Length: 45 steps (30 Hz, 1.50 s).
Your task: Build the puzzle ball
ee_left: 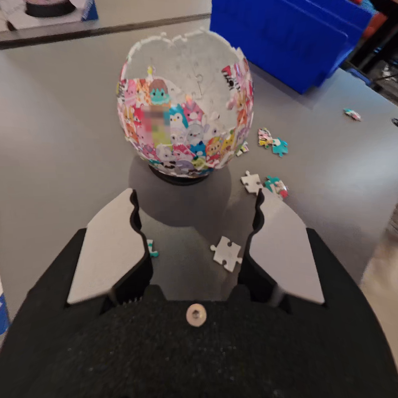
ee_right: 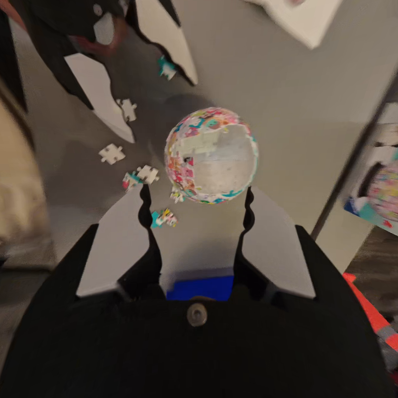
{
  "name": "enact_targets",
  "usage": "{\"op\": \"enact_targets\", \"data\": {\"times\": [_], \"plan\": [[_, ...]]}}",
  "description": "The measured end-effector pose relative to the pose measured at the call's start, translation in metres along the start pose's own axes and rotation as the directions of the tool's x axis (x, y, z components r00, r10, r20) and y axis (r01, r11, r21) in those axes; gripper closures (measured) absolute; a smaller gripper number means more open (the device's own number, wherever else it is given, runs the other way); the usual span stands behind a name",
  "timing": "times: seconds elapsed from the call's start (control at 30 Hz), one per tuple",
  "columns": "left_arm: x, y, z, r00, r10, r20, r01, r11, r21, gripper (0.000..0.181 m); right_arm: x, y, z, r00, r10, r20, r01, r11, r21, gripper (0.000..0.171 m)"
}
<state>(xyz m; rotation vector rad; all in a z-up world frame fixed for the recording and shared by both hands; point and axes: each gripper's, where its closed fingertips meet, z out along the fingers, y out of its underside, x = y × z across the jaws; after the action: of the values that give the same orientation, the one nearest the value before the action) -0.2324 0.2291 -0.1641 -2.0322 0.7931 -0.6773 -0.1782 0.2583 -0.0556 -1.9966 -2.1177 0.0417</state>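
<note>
The partly built puzzle ball (ee_left: 185,112) stands on a black ring stand (ee_left: 181,179) on the grey table. Its colourful shell has a large gap that shows the white inside. My left gripper (ee_left: 196,193) is open and empty, just short of the stand. Loose pieces lie around it: a white face-down piece (ee_left: 227,253), another white one (ee_left: 252,182) and a teal one (ee_left: 276,186). In the right wrist view the ball (ee_right: 211,157) is seen from above. My right gripper (ee_right: 197,189) is open and empty above it. The left gripper (ee_right: 162,111) shows beyond, open.
A blue bin (ee_left: 290,38) stands behind the ball to the right. The puzzle box (ee_left: 43,13) lies at the far left edge. More pieces (ee_left: 272,142) lie right of the ball, and one small piece (ee_left: 352,114) farther right. The table edge runs at the right (ee_right: 349,161). The white face-down piece (ee_left: 227,253) lies some 8 centimeters from my left tips, 20 centimeters from my right tips. It is also in sight in the right wrist view (ee_right: 125,111).
</note>
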Motion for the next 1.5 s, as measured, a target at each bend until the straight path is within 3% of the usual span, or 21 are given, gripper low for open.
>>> {"op": "enact_targets", "data": {"times": [0.07, 0.13, 0.27, 0.4, 0.7, 1.13, 1.17, 1.23, 1.3, 1.5], "plan": [[0.001, -0.002, -0.007, 0.995, -0.021, -0.097, 0.02, 1.0, -0.007, 0.075, 0.006, 0.012, -0.008, 0.986, 0.145, -0.086, -0.124, 0.97, 0.207, 0.086], [-0.002, -0.006, -0.008, 0.98, -0.05, -0.191, 0.043, 0.998, -0.04, 0.068, -0.004, 0.032, 0.007, 0.931, 0.359, 0.07, -0.358, 0.855, 0.375, 0.068], [-0.005, -0.013, 0.004, 0.917, -0.111, -0.384, 0.048, 0.984, -0.172, 0.067, -0.02, 0.051, 0.061, 0.73, 0.53, 0.432, -0.683, 0.571, 0.456, 0.055], [-0.005, -0.016, 0.025, 0.882, -0.145, -0.448, 0.007, 0.956, -0.295, 0.065, -0.015, 0.045, 0.084, 0.61, 0.503, 0.612, -0.792, 0.395, 0.465, 0.052], [-0.009, -0.016, 0.041, 0.91, -0.141, -0.39, 0.014, 0.951, -0.31, 0.065, 0.0, 0.041, 0.101, 0.596, 0.491, 0.635, -0.803, 0.377, 0.462, 0.067], [-0.026, -0.019, 0.037, 0.926, -0.144, -0.349, 0.024, 0.945, -0.327, 0.069, 0.005, 0.041, 0.096, 0.536, 0.432, 0.726, -0.844, 0.293, 0.449, 0.061], [-0.029, -0.024, 0.031, 0.933, -0.126, -0.336, 0.016, 0.95, -0.311, 0.076, 0.006, 0.044, 0.094, 0.539, 0.436, 0.721, -0.842, 0.289, 0.455, 0.061], [-0.028, -0.039, 0.013, 0.934, -0.072, -0.351, -0.023, 0.966, -0.259, 0.113, 0.009, 0.049, 0.093, 0.557, 0.458, 0.692, -0.83, 0.276, 0.485, 0.062], [-0.016, -0.059, -0.003, 0.921, -0.009, -0.389, -0.064, 0.983, -0.174, 0.139, 0.012, 0.053, 0.092, 0.579, 0.475, 0.663, -0.812, 0.263, 0.521, 0.063], [0.012, -0.084, 0.0, 0.898, 0.043, -0.438, -0.122, 0.981, -0.154, 0.169, 0.014, 0.045, 0.089, 0.589, 0.46, 0.664, -0.801, 0.228, 0.553, 0.064]]}}
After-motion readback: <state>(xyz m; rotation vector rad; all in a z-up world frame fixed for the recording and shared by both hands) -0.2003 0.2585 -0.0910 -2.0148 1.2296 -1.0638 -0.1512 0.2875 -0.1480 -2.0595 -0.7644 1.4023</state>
